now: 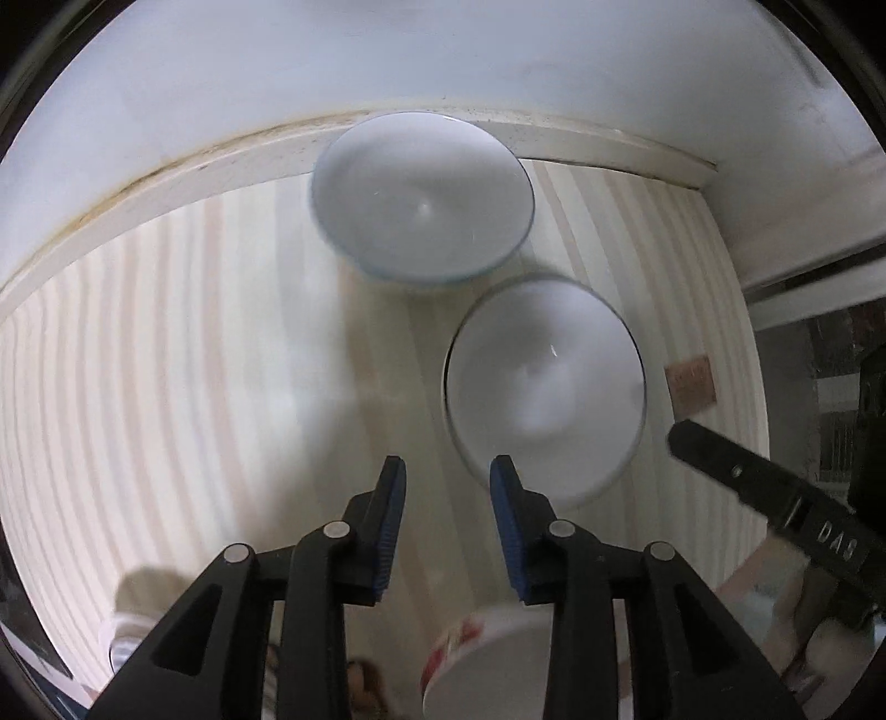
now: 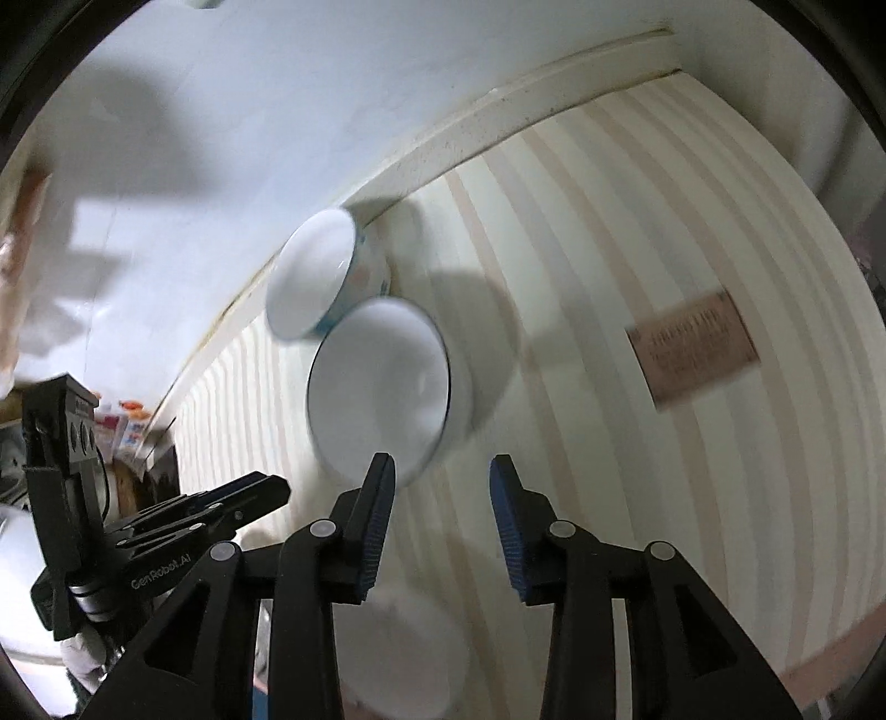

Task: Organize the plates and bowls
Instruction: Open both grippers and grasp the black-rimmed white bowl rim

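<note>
A striped cream tabletop [image 1: 194, 354] filled both views, bounded on its far side by a pale ledge [image 1: 166, 183] under a white wall [image 1: 387, 50]. Two white bowls stood upright on it: the far bowl [image 1: 422, 196], with a bluish rim, sat against the ledge, and the near bowl [image 1: 545, 382] stood just beside it, to its right in the left wrist view. A small brown label [image 2: 692, 346] lay on the table, right of the bowls. The left gripper [image 1: 447, 471] hung over bare table near the near bowl, jaws apart and gripping nothing. The right gripper [image 2: 442, 468] likewise stood parted and empty, the near bowl's rim just beyond its left finger.
</note>
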{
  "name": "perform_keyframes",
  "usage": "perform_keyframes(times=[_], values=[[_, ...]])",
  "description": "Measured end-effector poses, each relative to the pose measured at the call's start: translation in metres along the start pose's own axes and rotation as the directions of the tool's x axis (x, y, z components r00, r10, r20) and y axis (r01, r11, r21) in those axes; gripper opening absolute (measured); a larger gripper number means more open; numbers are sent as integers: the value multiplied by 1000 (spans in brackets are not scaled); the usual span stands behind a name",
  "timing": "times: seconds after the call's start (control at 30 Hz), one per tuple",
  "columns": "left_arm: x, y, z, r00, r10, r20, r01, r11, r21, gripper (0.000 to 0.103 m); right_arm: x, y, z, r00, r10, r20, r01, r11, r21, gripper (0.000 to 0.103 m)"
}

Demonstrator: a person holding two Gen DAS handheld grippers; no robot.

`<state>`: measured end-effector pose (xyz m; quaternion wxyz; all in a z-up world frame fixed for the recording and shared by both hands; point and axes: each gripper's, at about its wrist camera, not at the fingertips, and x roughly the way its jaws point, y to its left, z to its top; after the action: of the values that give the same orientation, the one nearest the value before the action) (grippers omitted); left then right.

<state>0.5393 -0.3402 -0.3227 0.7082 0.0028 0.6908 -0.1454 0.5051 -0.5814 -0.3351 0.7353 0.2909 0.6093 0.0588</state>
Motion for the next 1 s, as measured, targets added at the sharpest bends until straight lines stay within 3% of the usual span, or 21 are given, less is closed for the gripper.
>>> perform_keyframes(times=[0.27,0.3,0.33,0.37,0.4,0.57,1.0], values=[[40,-2,22,998,19,-53,-18,1000,3,29,51,-8,30,997,1,-74,1,1000,31,38],[44,-5,24,999,14,-47,-14,1000,7,26,55,-9,31,997,3,-80,0,1000,31,36],[46,-5,23,999,17,-46,-16,1000,13,17,59,-9,33,996,0,-88,2,1000,28,31],[49,-6,23,999,23,-49,-22,1000,18,15,63,-9,31,996,-7,-93,9,1000,24,17],[51,-8,22,999,21,-49,-20,999,26,14,65,-10,32,995,-9,-98,12,1000,24,14],[52,-13,21,999,42,-31,-41,998,45,13,68,-6,33,995,-33,-91,33,999,4,13],[-20,-25,-8,997,29,72,-36,994,101,13,31,12,17,998,-24,-52,22,999,-38,12]])
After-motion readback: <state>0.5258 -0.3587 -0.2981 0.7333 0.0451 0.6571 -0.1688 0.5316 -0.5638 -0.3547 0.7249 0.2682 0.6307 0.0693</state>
